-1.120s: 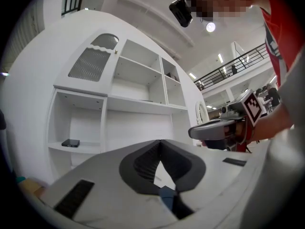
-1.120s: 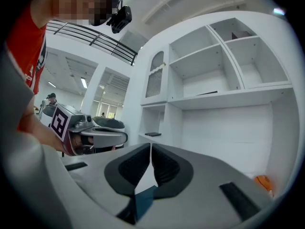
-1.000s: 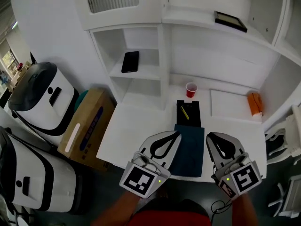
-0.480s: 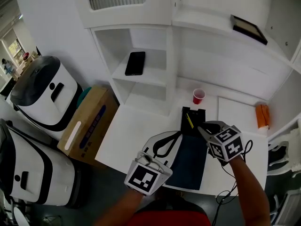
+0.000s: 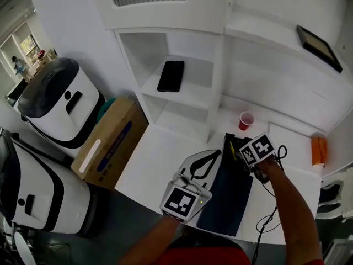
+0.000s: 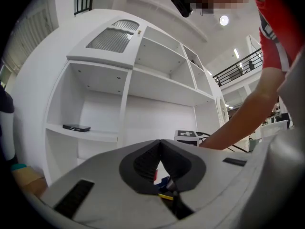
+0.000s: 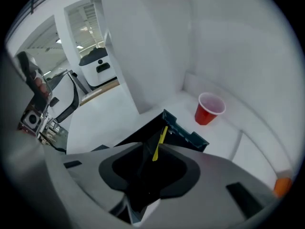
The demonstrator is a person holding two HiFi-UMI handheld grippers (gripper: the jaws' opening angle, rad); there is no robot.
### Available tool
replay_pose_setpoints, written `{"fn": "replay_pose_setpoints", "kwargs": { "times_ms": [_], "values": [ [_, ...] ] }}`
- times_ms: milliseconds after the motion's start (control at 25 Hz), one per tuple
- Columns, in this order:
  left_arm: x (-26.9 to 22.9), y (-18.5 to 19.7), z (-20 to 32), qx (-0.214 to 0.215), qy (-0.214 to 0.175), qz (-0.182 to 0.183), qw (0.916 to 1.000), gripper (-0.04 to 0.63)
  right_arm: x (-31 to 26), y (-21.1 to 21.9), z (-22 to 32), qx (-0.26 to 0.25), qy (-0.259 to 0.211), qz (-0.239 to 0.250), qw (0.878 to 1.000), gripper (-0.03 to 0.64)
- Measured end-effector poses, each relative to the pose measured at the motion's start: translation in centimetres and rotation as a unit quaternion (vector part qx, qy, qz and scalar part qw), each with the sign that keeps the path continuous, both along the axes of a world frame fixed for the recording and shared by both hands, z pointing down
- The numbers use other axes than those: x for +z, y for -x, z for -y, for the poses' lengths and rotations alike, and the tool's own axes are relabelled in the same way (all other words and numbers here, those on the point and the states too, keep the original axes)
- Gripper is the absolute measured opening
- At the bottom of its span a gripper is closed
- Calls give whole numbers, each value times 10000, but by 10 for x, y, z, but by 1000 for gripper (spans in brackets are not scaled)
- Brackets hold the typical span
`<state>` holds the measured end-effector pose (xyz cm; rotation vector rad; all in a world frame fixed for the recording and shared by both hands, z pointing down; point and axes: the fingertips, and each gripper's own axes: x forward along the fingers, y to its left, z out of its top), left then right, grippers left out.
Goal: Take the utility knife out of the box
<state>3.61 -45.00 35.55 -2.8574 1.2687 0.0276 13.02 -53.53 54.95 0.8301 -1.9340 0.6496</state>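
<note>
Over the open black rectangular box, the right gripper tilts down, its empty jaws opening to straddle the slim yellow utility knife lying inside. Off to the side, the left gripper hangs closed and empty.

right hand-held gripper, jaws opening, above utility knife in box
</note>
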Motion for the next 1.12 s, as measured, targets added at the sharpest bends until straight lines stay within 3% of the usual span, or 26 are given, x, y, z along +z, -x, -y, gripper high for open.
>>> {"fn": "replay_pose_setpoints", "kwargs": {
  "times_ms": [120,480,800,1040,1120],
  "values": [
    [8,-6,13,35,-152,130,9998,8,19,3,10,149,389,-91,9991,124],
    [29,-8,24,8,-52,274,9996,8,66,7,25,495,1197,-464,9905,124],
    [31,-4,21,-11,44,181,9998,8,75,6,29,459,1247,-898,9871,124],
    [36,-2,19,-28,52,207,9998,8,73,14,18,480,1291,-790,9873,40],
    [36,-2,18,-28,64,198,9998,8,74,14,22,475,1148,-785,9891,38]
  ]
}}
